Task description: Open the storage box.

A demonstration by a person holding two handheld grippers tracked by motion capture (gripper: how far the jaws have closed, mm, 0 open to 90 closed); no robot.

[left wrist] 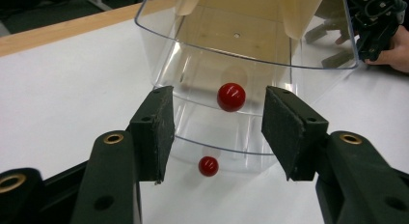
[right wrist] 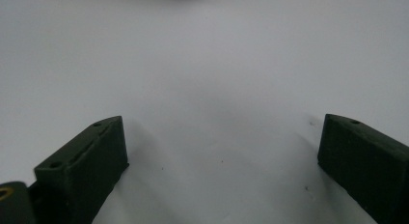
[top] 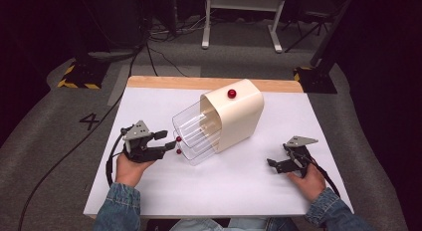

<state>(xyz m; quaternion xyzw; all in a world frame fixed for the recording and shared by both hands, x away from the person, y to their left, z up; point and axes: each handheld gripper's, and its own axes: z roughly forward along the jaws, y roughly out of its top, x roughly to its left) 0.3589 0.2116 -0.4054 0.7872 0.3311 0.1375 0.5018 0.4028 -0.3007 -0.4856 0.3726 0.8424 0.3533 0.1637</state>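
A cream drawer cabinet (top: 240, 116) with a red knob (top: 232, 93) on top stands mid-table. Its two clear plastic drawers (top: 196, 132) are pulled out toward the left. Each drawer front carries a red ball knob: the upper knob (left wrist: 231, 96) and the lower knob (left wrist: 208, 166). My left gripper (top: 168, 142) faces these drawer fronts, open, and the upper knob lies just beyond its pads (left wrist: 159, 132), untouched. My right gripper (top: 273, 164) rests low at the table's right, apart from the cabinet. In its own view the right gripper (right wrist: 222, 151) is wide open over bare white tabletop.
The white tabletop (top: 209, 186) has a wooden strip (top: 169, 82) along its far edge. Beyond it are grey floor, cables and stand legs (top: 205, 42). The right hand and its gripper (left wrist: 378, 28) show behind the clear drawer in the left gripper view.
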